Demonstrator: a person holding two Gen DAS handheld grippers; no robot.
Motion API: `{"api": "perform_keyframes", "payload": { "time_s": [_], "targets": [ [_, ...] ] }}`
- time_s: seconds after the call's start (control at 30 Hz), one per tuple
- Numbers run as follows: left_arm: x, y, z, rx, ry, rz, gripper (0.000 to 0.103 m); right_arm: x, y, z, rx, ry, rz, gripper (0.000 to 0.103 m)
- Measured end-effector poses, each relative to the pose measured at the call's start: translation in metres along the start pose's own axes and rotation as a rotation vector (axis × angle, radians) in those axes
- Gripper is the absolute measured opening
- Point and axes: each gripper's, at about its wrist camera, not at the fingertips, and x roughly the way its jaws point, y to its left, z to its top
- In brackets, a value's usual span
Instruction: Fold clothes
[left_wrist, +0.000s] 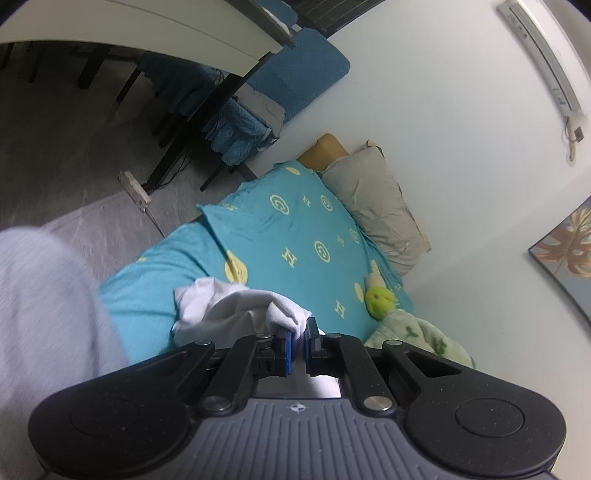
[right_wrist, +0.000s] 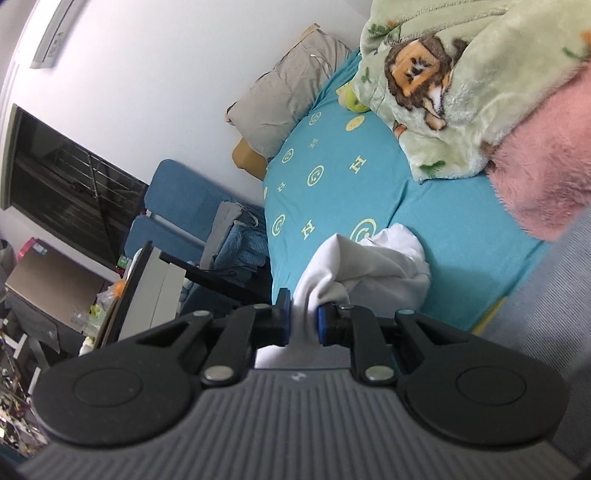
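Cloth is what I have in both sets of jaws: the white garment (left_wrist: 236, 306) sits bunched on the teal bed sheet (right_wrist: 343, 192). My left gripper (left_wrist: 299, 332) pinches one fold, my right gripper (right_wrist: 301, 314) clamps another.

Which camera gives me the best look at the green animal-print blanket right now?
Right wrist: the green blanket fills the upper right, lion print clear, overlapping the pink blanket. Left wrist shows only a corner behind the tongs.

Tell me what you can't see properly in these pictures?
- White garment: kind unknown, bunched up in both views.
- Left gripper: its fingers hide how much cloth they pinch.
- Right gripper: same.
- Yellow-green toy: mostly covered by the green blanket, right wrist view.
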Motion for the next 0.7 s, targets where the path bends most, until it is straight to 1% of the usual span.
{"api": "perform_keyframes", "payload": {
  "time_s": [0.1, 0.2, 0.27, 0.33, 0.47, 0.57, 0.7],
  "targets": [
    [0.030, -0.010, 0.014, 0.014, 0.005, 0.025, 0.007, 0.032, 0.002, 0.015, -0.005, 0.015, -0.025, 0.017],
    [0.073, -0.022, 0.024, 0.055, 0.006, 0.076, 0.007, 0.065, 0.004, 0.031, -0.011, 0.030, -0.051, 0.017],
    [0.103, -0.024, 0.029, 0.066, 0.021, 0.118, 0.007, 0.087, 0.005, 0.042, -0.014, 0.040, -0.069, 0.017],
    [0.133, -0.024, 0.034, 0.078, 0.042, 0.160, 0.007, 0.113, -0.001, 0.048, -0.010, 0.068, -0.096, 0.017],
    [0.192, -0.016, 0.037, 0.144, 0.076, 0.231, 0.007, 0.161, -0.016, 0.052, -0.022, 0.127, -0.149, 0.017],
    [0.227, -0.003, 0.034, 0.191, 0.091, 0.270, 0.008, 0.197, -0.028, 0.054, -0.039, 0.170, -0.188, 0.018],
    [0.264, 0.019, 0.029, 0.192, 0.098, 0.296, 0.008, 0.230, -0.041, 0.052, -0.049, 0.223, -0.207, 0.018]
  ]
}}
